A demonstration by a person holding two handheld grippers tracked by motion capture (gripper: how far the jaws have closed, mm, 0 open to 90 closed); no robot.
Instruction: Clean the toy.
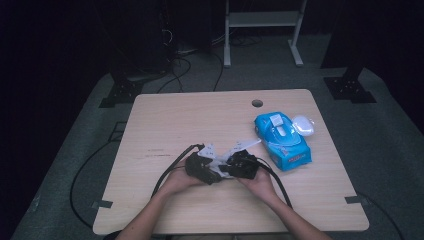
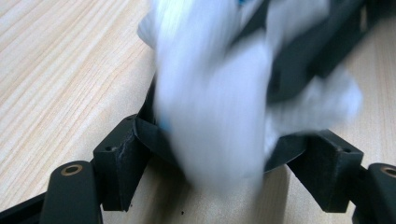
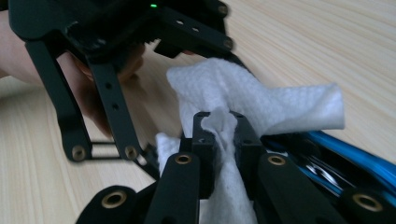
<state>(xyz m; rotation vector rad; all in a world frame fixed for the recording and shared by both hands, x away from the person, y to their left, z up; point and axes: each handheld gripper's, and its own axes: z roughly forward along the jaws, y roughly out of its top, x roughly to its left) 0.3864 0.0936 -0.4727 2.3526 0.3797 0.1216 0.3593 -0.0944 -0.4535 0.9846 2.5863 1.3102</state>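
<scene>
A: Right gripper view first: our right gripper [image 3: 219, 135] has its jaws pinched tight on a white wet wipe [image 3: 261, 100], a fold of it bunched up between the pads with the rest flaring out above and past the tips.

B: And the left gripper [image 2: 219, 154]? In the left gripper view we see the wipe [image 2: 210, 107] blurred across its jaws, which stand partly apart. We cannot tell whether the pads press on the sheet or it merely drapes between them.

A: Agreed. How do we judge it will handle?

B: Very light, limp and soft, we think. It has no stiffness, so it sags wherever we leave it unsupported, and it likely clings a little if damp. It probably tears if we pull the two grippers apart hard.

A: So we take hold near an edge or corner, one gripper at each end, and keep the tension gentle.

B: Yes. It looks white, finely dimpled and crumpled into folds. In the high view it spans between both grippers, with the blue wipe pack [image 1: 282, 140] just beyond the right gripper [image 1: 243, 163], lying on the wooden table [image 1: 165, 120].
</scene>
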